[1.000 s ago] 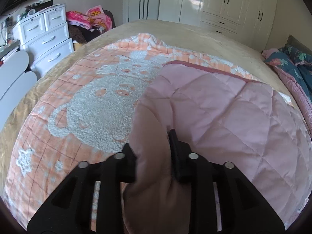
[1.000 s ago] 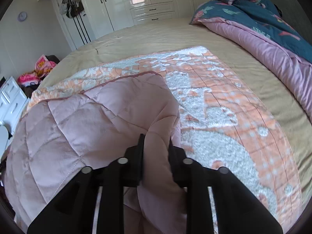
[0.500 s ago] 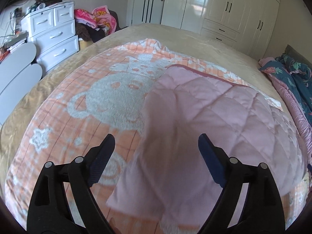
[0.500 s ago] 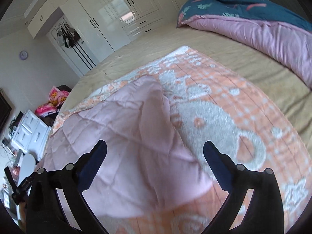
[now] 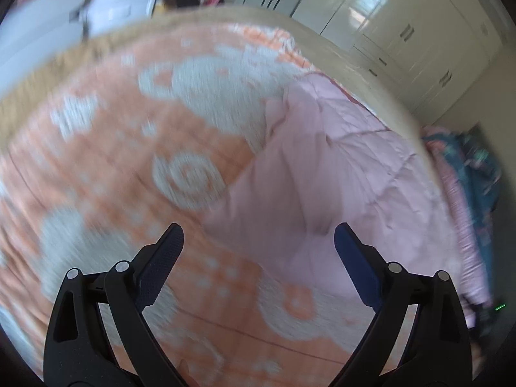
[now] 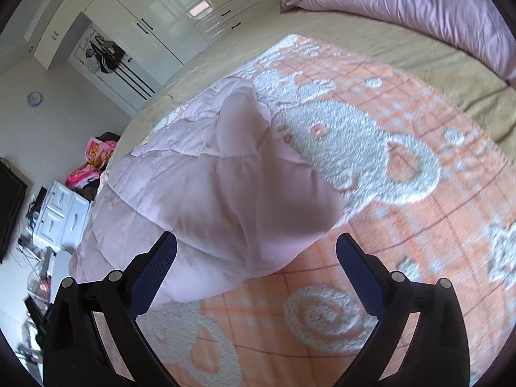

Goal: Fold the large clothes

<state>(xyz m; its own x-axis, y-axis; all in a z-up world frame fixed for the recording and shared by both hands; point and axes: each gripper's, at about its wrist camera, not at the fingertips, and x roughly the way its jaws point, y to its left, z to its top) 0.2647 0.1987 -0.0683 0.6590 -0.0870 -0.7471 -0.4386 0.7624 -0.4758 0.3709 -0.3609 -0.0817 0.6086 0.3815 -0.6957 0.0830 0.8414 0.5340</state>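
A pink quilted garment (image 5: 338, 174) lies folded over on an orange and white blanket (image 5: 122, 161) on the bed. In the right wrist view the garment (image 6: 206, 187) lies at centre left with its near corner between the fingers. My left gripper (image 5: 259, 242) is open and empty, above the garment's near left edge. My right gripper (image 6: 256, 248) is open and empty, above the garment's near right corner. The left wrist view is blurred by motion.
The blanket (image 6: 403, 193) covers a beige bed sheet (image 6: 371, 32). A pink and teal duvet (image 6: 419, 3) is piled at the bed's far right. White drawers (image 6: 61, 213) stand left of the bed. White wardrobes (image 5: 403, 25) line the far wall.
Both grippers were shut on the pink garment a second ago. They opened, let it drop onto the blanket, and have pulled back. The left gripper is swinging left.
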